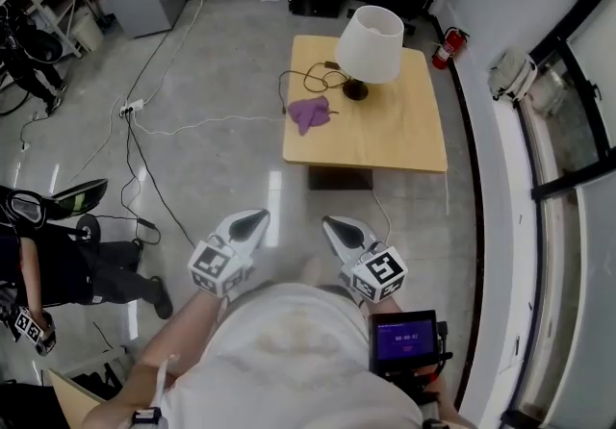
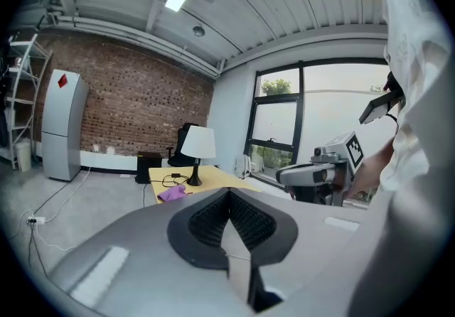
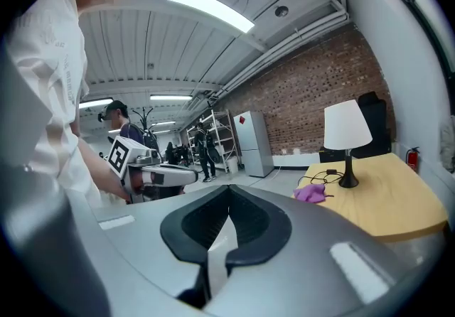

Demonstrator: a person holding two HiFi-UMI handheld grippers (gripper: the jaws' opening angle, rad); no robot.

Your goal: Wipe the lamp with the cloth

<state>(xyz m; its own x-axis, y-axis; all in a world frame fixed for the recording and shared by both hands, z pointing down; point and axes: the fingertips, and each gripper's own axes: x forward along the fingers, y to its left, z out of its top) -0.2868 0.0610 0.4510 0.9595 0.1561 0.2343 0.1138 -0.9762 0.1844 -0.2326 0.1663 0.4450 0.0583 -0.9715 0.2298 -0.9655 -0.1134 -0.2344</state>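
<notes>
Head view: crumpled purple cloth (image 1: 310,113) on light wooden counter (image 1: 404,143) lies well ahead, roughly midway between left claw (image 1: 258,216) and right claw (image 1: 330,222), both closed, empty; neither clearly nearer

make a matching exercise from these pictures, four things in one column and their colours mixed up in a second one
Things:
1. lamp shade
2. cloth
3. extinguisher
4. table

Colours:
a. red
b. light wood
c. white
d. purple

Pairs: 1-c; 2-d; 3-a; 4-b
</notes>
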